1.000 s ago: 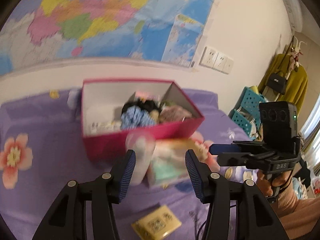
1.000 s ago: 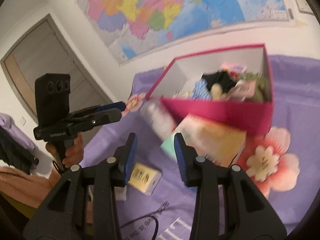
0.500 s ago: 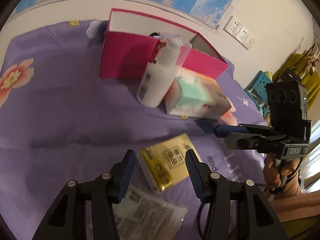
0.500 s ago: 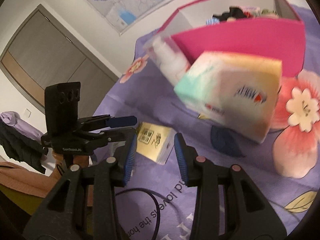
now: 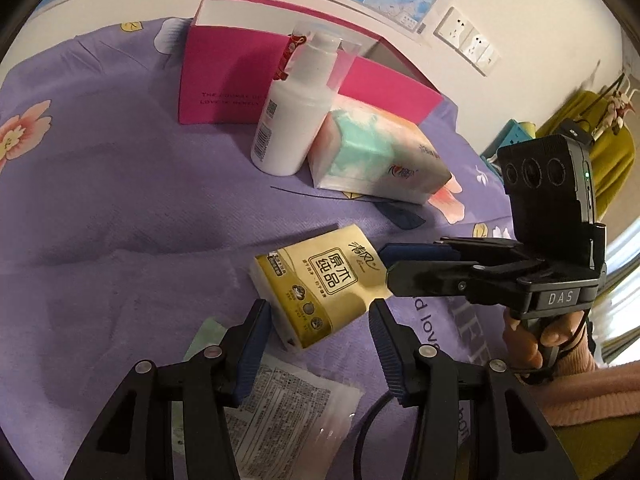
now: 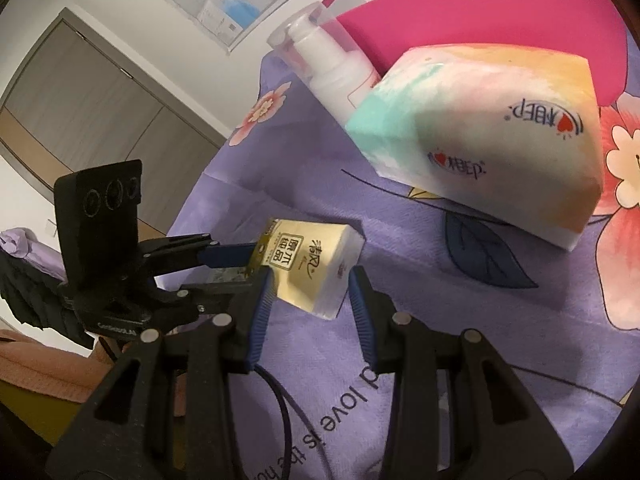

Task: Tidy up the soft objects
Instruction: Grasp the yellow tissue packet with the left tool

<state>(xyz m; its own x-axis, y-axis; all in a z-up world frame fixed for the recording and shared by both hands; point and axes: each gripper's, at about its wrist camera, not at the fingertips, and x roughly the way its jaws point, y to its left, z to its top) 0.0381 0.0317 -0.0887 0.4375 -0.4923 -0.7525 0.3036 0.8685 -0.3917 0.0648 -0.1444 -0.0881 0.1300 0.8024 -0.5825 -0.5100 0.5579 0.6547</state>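
**Both grippers open at the gold tissue pack on the purple sheet**

A purple floral bedsheet is seen covering the surface. At far left in the left wrist view a pink rectangular cardboard box is stood on the sheet, open side up; its contents are hidden from this angle. A white plastic pump bottle with a clear cap is leaned against the box front, tilted. Just right of it, touching the bottle, a pastel green-and-peach soft tissue pack is laid on the sheet in front of the box. Nearer the camera, a small gold-and-cream pocket tissue pack is laid flat on the sheet, well apart from the box. A clear printed plastic wrapper is laid under the left gripper.

The left gripper is held wide open, empty, with the near end of the gold pack between its blue pads; contact cannot be told. At right, the right gripper is seen side-on, its tips at the pack's right edge.

In the right wrist view the right gripper is spread open, nothing clamped, the gold pack lying between the fingertips. The left gripper is reached in from the left, touching or just beside the pack's far end.
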